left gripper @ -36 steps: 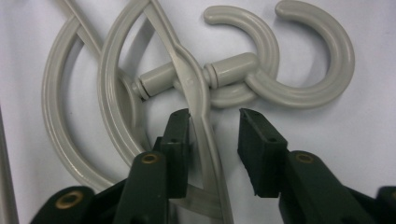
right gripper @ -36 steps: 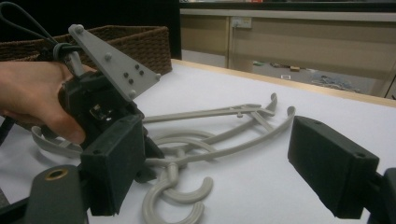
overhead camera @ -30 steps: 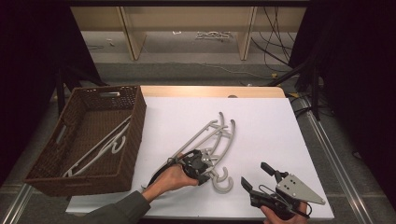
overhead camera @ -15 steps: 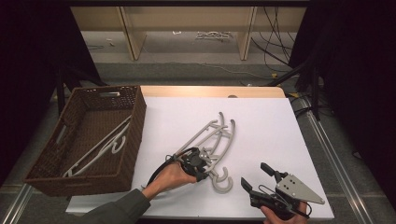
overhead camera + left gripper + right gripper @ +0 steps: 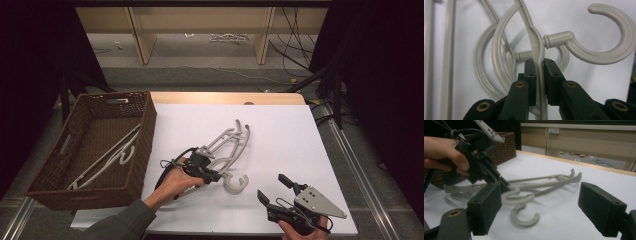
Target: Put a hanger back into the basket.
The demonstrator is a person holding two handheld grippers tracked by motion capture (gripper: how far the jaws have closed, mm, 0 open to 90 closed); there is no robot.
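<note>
Two or three grey plastic hangers (image 5: 231, 144) lie stacked on the white table (image 5: 290, 140). My left gripper (image 5: 204, 169) is shut on the top hanger's thin body (image 5: 537, 45), just below its hook (image 5: 614, 50). Another hanger's hook (image 5: 484, 60) lies underneath. My right gripper (image 5: 271, 186) stands open near the table's front edge, right of the hook (image 5: 236, 183), with nothing between its jaws. In the right gripper view, the left gripper (image 5: 501, 180) and a hand grip the hanger (image 5: 544, 183), whose hook (image 5: 524, 218) sits close in front.
A brown wicker basket (image 5: 145, 135) stands at the table's left, holding grey hangers (image 5: 107, 157). Its side (image 5: 504, 145) rises behind the left hand. White table surface stretches to the right and far side. Shelving and cables lie beyond the table.
The left gripper, shut on the top hanger, has shifted slightly away and left, and the hook has moved with it. The right gripper has stayed put and open.
</note>
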